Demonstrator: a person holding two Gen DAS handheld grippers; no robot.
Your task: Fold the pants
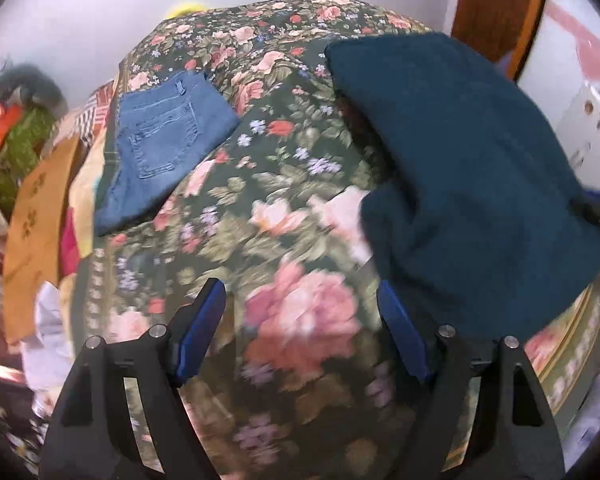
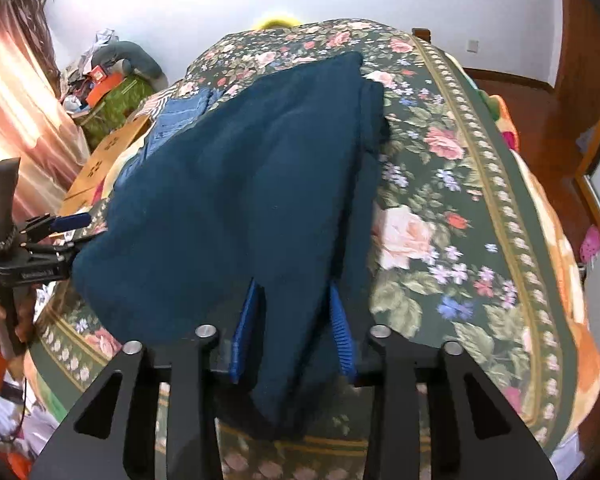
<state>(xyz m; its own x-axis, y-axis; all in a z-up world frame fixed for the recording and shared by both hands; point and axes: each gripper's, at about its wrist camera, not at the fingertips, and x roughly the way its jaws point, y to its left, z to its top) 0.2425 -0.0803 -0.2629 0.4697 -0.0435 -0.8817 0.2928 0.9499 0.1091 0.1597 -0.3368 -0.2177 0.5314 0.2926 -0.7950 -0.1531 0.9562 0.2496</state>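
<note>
- Bed (image 1: 300, 208): one, covered by a dark green spread with pink roses and a bordered edge; it carries both garments.
- Teal pants (image 2: 228, 184): one pair, dark teal, thick and fuzzy in texture, lying in a broad fold along the bed. In the right wrist view it covers the middle of the spread, with a second layer showing along its right side. The near end narrows into a gathered strip. In the left wrist view the same pair (image 1: 472, 168) sits on the right part of the bed.
- Blue jeans (image 1: 160, 144): one pair, light denim, folded, back pocket up, lying flat near the left edge of the bed, well apart from the teal pair in the left wrist view; mostly hidden behind it in the right wrist view.
- Cardboard box (image 1: 32, 216): one, brown, beside the bed on the left.
- Right gripper (image 2: 296, 324): fingers partly closed with the gathered near end of the teal pants between the two blue pads (image 2: 342, 332), cloth hanging down past them.
- Left gripper (image 1: 300, 328): fingers spread wide, nothing between them, over bare spread just beside the teal pair's near corner. Motion blur is present in this view.
</note>
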